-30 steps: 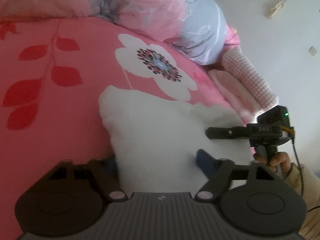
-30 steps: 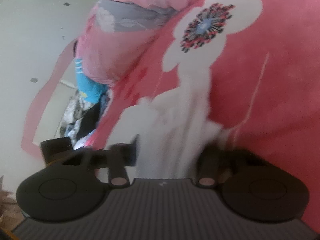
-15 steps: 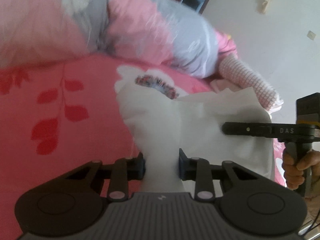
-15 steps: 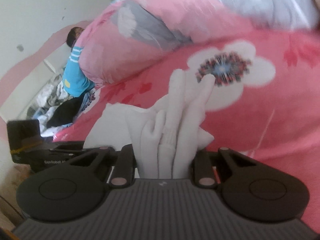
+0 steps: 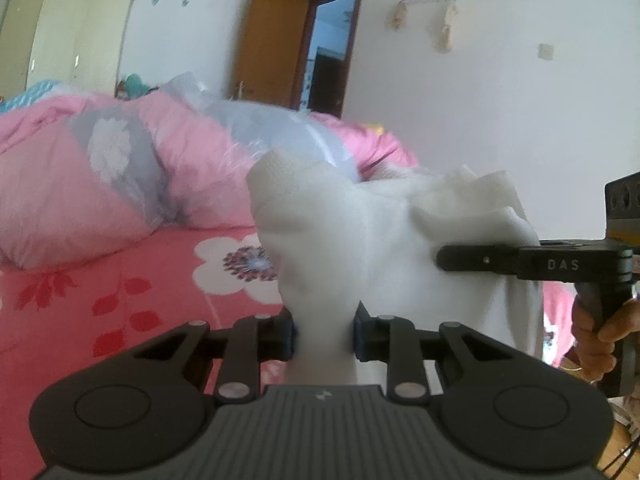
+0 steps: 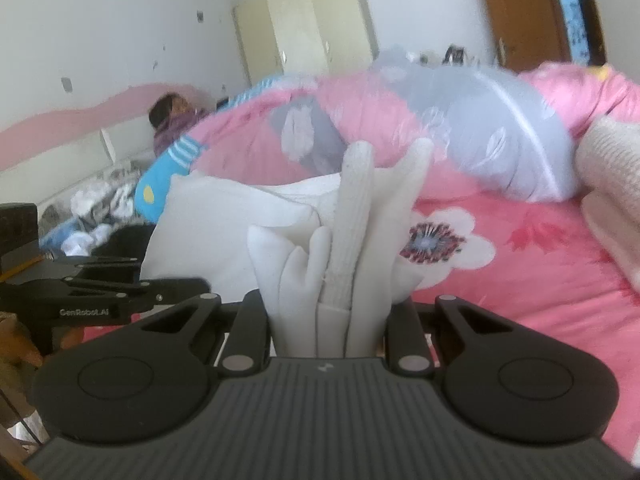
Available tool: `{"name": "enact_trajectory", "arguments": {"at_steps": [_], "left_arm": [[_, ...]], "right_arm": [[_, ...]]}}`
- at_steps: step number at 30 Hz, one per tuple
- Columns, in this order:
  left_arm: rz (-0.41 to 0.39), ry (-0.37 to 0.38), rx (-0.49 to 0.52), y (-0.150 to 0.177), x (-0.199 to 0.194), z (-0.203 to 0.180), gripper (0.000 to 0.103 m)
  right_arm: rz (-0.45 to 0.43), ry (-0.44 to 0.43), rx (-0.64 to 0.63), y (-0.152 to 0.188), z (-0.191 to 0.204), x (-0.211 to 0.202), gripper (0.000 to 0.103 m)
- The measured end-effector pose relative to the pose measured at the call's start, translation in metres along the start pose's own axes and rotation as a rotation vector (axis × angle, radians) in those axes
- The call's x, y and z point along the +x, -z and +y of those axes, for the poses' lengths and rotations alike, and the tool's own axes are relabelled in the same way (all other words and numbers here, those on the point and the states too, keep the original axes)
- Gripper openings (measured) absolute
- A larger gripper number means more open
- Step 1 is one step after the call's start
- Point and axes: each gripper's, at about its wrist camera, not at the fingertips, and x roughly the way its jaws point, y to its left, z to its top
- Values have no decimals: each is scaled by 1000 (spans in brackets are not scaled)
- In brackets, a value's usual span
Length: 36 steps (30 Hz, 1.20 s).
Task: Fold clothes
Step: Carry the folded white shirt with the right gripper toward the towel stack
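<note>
pink floral bedsheet [image 5: 120,280] under it all | your white garment [image 5: 332,240] hangs bunched in the air above it, between both tools | left gripper [image 5: 324,336] pinching one bunched end | right gripper [image 6: 326,320] clamped on the other folds

The left gripper [image 5: 324,334] points level across the bed, its two fingers pinched tight on a bunch of the white garment [image 5: 340,240] that stands up between them. The right gripper [image 6: 328,320] is clamped the same way on a thicker gathered bundle of that cloth. Seen from the left wrist, the right gripper sits off to the right at about the same height, turned side-on, with a bare hand [image 5: 596,336] wrapped around its grip. Both grippers are raised above the bed.
</note>
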Motion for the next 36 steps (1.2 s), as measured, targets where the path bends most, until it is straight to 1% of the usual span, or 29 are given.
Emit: {"name": "enact_trajectory", "arguments": {"at_steps": [3,7,12,17,20,28,33,36], "left_arm": [[-34,14,34,-6,-11,-21,26],[-59,39,76,-20,-2,-46,25],[-85,69,127,-39,12,-76,25],[-111,99,178,-57,27,-106,25],[-127,129,201,-71,41,-124,25],[-184,254,255,-114,91,-178,25],[-218,319,261,-133,126,-205,25],[-224,348,253,-142,149,-214,25]], "right_arm": [[-60,13,-8,-3,1,-26,17],[-133,30,-12,-6,-3,-55,17],[-210,49,-6,-6,-22,-79,17],[-279,95,-6,-12,-50,-97,17],[-310,142,-15,-22,-71,-110,17],[-388,298,-66,-56,-122,-143,17],[-406,398,-105,-80,-153,-156,17],[-411,452,-136,-95,-173,-159,17]]}}
